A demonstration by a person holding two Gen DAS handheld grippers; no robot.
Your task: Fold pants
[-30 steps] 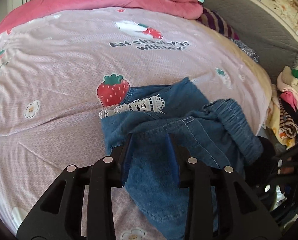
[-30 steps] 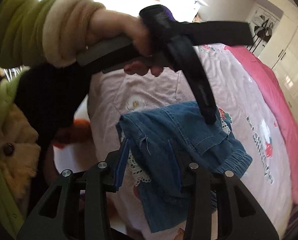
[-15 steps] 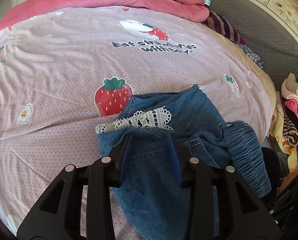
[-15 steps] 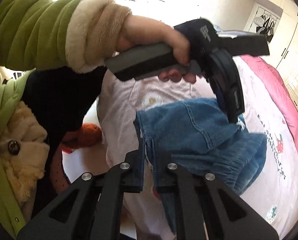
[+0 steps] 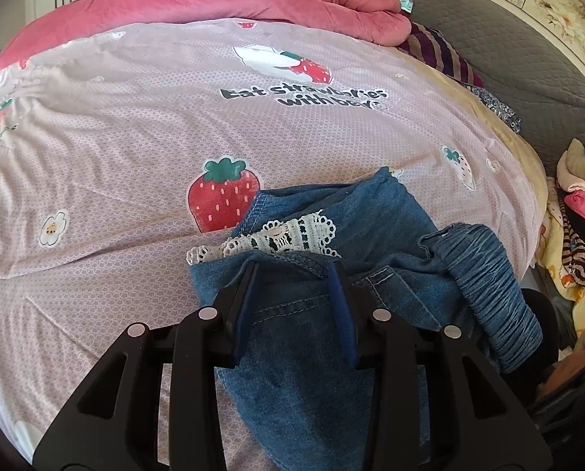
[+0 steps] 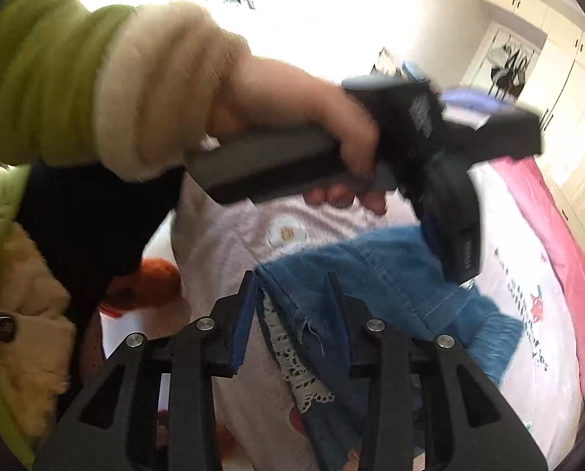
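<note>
L gripper: jaws are sitting partway apart w/ a thick fold of the pants filling the gap. Blue pads are pressing the denim on both sides, so it's gripping the pants. In the R wrist view the denim is peaking up toward its tips.

R gripper: jaws have just been opening and are standing apart. The frayed denim edge and some lace are lying between them, but the pads aren't pressing on either, so nothing is gripped. That view is motion-blurred, so I'm not calling the finer contact.

Pants are lying bunched at the near edge of the bed, on the pink strawberry-print sheet, partly folded over themselves. White lace trim is poking out from under the top denim layer, just beyond the L tips. The ribbed elastic waistband is curling off to the right of the L jaws. A big strawberry print is showing just beside the pants, on their far left.

The person's left hand is wrapping the L gripper's grey handle; the green sleeve w/ cream fleece cuff is filling the top left of the R wrist view.

Bkgd: a pink quilt is lying rolled along the far side of the bed, the grey padded headboard is at right, and a clothes pile is sitting off the bed's right edge.
</note>
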